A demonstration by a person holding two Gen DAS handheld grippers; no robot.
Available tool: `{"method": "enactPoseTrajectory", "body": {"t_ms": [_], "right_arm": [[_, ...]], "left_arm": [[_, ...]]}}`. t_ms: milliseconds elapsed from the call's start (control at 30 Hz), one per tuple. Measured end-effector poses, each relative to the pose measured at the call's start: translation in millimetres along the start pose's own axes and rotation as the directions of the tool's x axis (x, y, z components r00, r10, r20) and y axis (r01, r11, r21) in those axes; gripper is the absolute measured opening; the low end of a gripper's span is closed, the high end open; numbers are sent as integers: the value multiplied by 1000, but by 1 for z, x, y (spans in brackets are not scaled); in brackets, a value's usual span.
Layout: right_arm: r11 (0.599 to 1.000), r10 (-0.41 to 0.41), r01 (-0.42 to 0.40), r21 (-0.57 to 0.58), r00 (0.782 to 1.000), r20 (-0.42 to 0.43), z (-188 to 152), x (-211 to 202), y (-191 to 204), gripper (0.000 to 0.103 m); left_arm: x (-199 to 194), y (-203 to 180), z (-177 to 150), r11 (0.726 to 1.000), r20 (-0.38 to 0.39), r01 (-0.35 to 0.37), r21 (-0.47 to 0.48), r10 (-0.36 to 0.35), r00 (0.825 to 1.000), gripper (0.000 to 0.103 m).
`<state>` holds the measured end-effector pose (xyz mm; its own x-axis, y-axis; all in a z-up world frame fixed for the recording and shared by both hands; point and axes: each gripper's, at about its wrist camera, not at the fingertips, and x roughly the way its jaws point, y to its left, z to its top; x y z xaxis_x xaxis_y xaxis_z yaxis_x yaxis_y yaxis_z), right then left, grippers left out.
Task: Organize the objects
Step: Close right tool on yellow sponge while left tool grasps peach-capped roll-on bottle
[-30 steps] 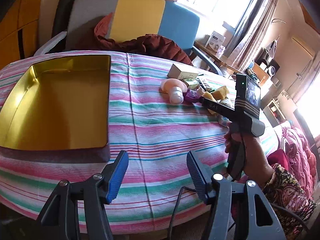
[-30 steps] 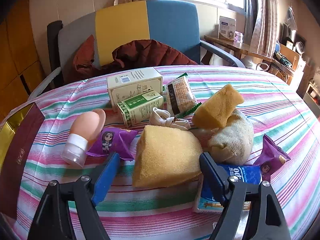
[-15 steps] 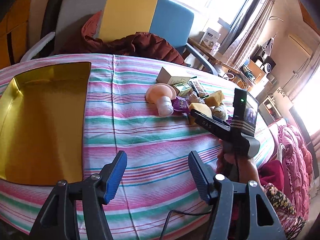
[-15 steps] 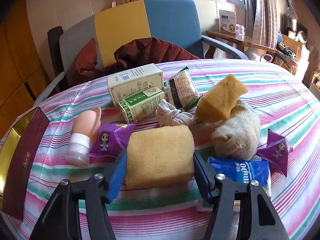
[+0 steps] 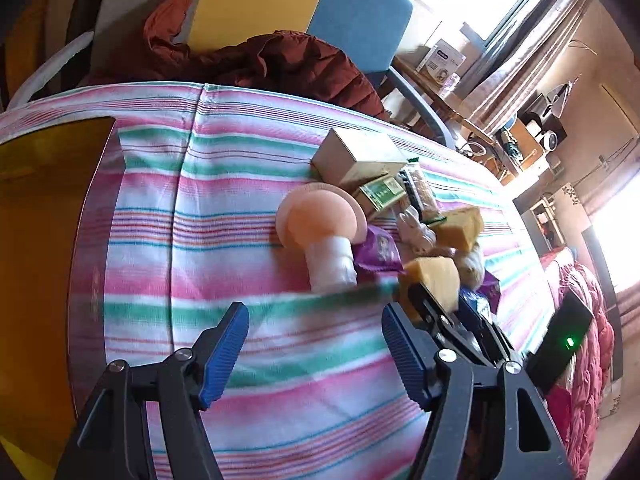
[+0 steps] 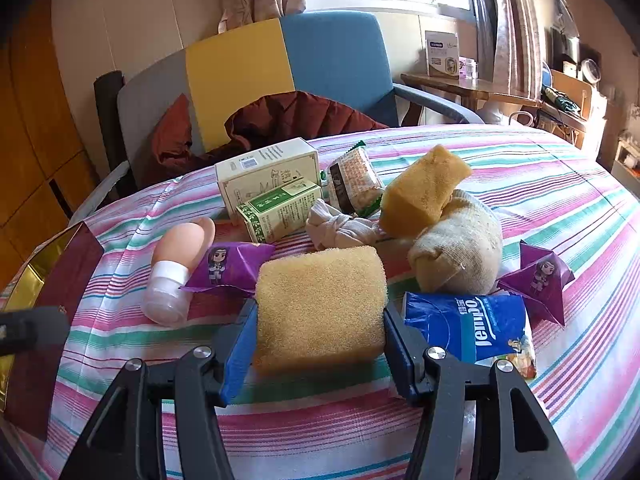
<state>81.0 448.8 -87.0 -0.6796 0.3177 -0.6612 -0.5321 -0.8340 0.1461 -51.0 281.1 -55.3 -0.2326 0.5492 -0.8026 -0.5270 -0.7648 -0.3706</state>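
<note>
Right claw (image 6: 316,344) now hugging sponge (image 6: 320,300).

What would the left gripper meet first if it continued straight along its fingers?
Probably the peach mushroom-shaped soft bottle with its translucent cap; only striped tablecloth lies before it. The left gripper is opening, holding nothing. Depth is unclear.

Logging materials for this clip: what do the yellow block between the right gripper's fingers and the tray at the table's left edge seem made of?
Yellow block: likely foam sponge, with a matte, finely pitted surface. Tray: probably metal or foil-lined card, with a glossy, reflective gold inside; the pictures leave it open.
</note>
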Motion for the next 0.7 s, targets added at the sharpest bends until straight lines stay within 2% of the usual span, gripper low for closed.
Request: {"method": "enactPoseTrajectory", "body": {"t_ms": [167, 333, 467, 533, 700], "right_arm": [[1000, 0, 0, 0, 1000, 3, 0, 0, -1, 59], [1000, 4, -4, 6, 1000, 9, -1, -2, -3, 60], [1000, 5, -5, 8, 1000, 12, -1, -2, -3, 60], [1000, 4, -4, 6, 1000, 11, -1, -1, -3, 60], [1000, 4, -5, 8, 1000, 14, -1, -1, -4, 60]], "left_arm": [[30, -8, 30, 1000, 18, 13, -16, -13, 1000, 70], [59, -11, 47, 999, 7, -22, -28, 23, 1000, 70], [79, -12, 49, 998, -4, -65, 3, 65, 998, 72], [81, -10, 46, 998, 23, -55, 9, 54, 998, 78], [80, -10, 35, 995, 106, -65, 71, 58, 993, 78]]}}
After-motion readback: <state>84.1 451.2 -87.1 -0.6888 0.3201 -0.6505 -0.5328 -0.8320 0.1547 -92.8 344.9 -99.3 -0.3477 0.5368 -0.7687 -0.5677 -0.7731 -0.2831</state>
